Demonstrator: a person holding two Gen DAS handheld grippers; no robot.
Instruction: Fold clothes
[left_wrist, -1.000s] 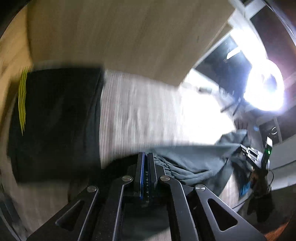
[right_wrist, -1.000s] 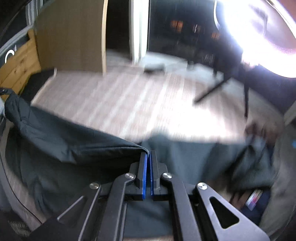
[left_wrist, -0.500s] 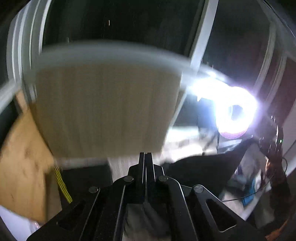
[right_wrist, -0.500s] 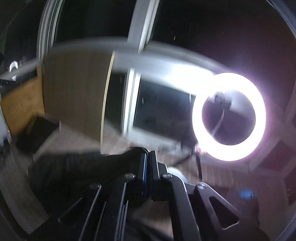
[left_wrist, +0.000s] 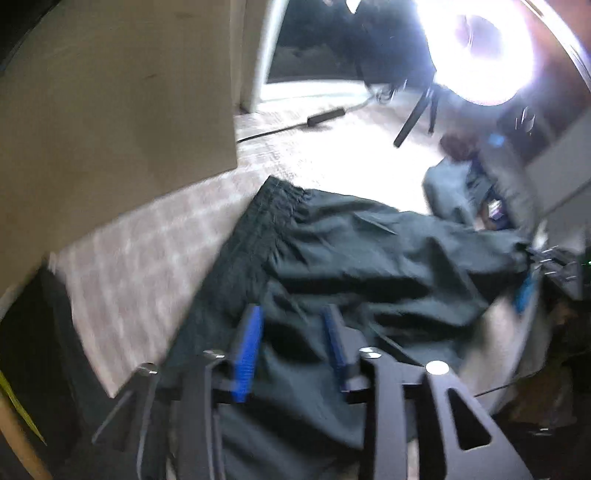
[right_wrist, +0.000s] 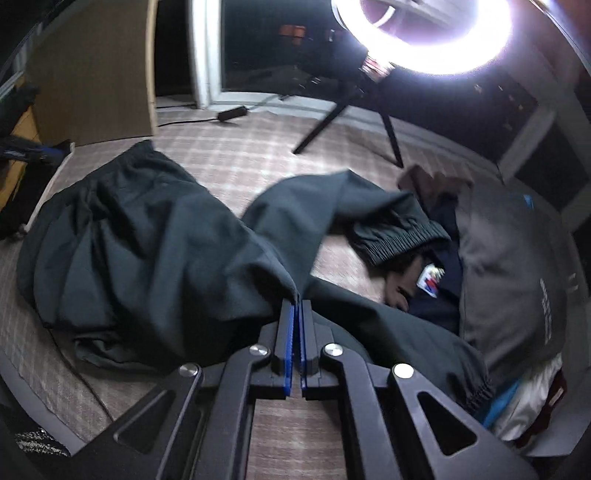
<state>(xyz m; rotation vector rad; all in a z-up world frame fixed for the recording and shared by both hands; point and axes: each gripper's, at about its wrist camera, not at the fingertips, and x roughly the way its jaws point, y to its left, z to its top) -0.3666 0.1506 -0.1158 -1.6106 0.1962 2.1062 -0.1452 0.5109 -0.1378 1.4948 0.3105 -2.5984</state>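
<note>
While the left tool (left_wrist: 291, 325) hangs over the dark trousers (right_wrist: 147, 251) with its blue pads (left_wrist: 247, 350) coming apart and only loose cloth showing between them, the right tool (right_wrist: 296, 314) is pressed together, pinching a fold of the same trousers at its tips. They lie crumpled across the checked carpet (right_wrist: 240, 155), the waistband (left_wrist: 273, 221) at the far left near a wooden panel (left_wrist: 110, 103), one leg trailing right to a ribbed cuff (right_wrist: 399, 236). At the right of the carpet a grey garment (right_wrist: 517, 266) lies among a pile of other clothes. Far off, a ring light (right_wrist: 432, 37) glares on its tripod (right_wrist: 347, 114).
</note>
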